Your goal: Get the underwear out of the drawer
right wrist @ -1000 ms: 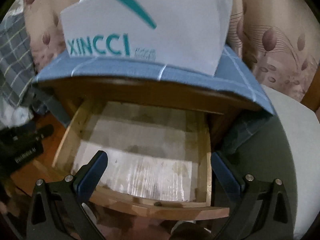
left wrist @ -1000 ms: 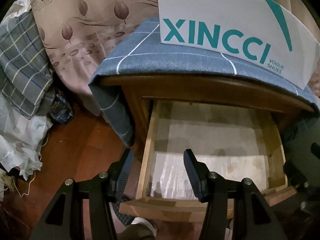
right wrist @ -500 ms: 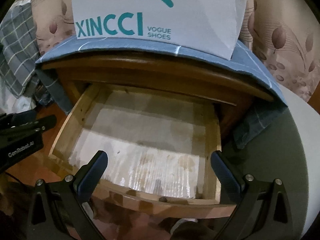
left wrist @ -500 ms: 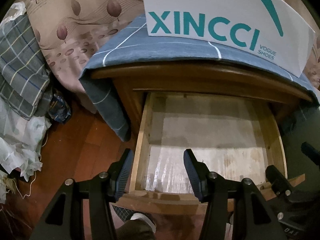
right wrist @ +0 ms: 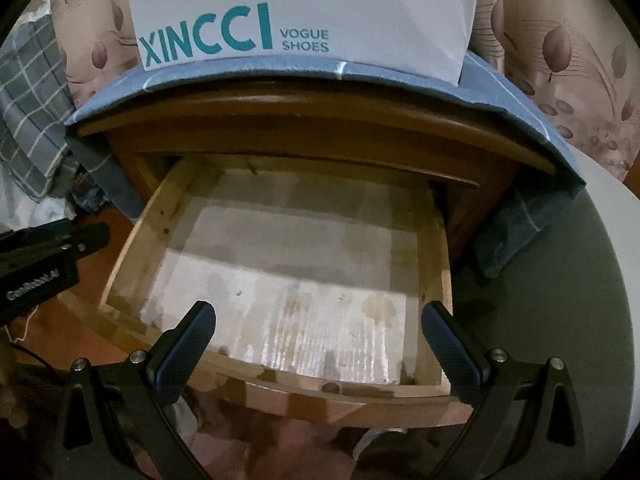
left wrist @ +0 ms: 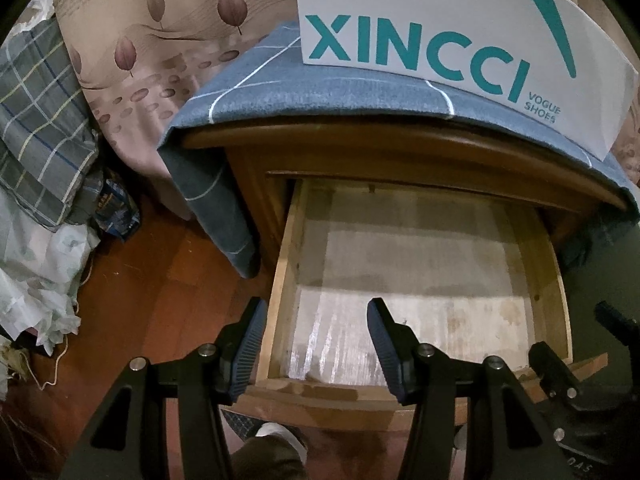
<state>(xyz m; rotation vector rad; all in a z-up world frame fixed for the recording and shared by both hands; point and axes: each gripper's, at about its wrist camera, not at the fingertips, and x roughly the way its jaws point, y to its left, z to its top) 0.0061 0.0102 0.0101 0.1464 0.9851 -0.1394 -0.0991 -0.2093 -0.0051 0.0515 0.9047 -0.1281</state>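
looks like a bedroom at home to me | wooden nightstand (left wrist: pixel 400 148) dead ahead at 12, blue checked cloth (left wrist: pixel 256 84) on top | leaf-print bedding (left wrist: pixel 160 40) at 11 | plaid fabric (left wrist: pixel 36 120) piled at 9 | wood floor (left wrist: pixel 160 280)

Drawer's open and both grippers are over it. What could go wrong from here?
1. The drawer shows only its pale liner, no underwear in sight; closing the jaws here would likely grab nothing.
2. The left gripper straddles the drawer's left wall; lowering it could strike the wood.
3. The right gripper hangs just above the front rail, and the shoe box sits near the cabinet edge; a bump might shift it.
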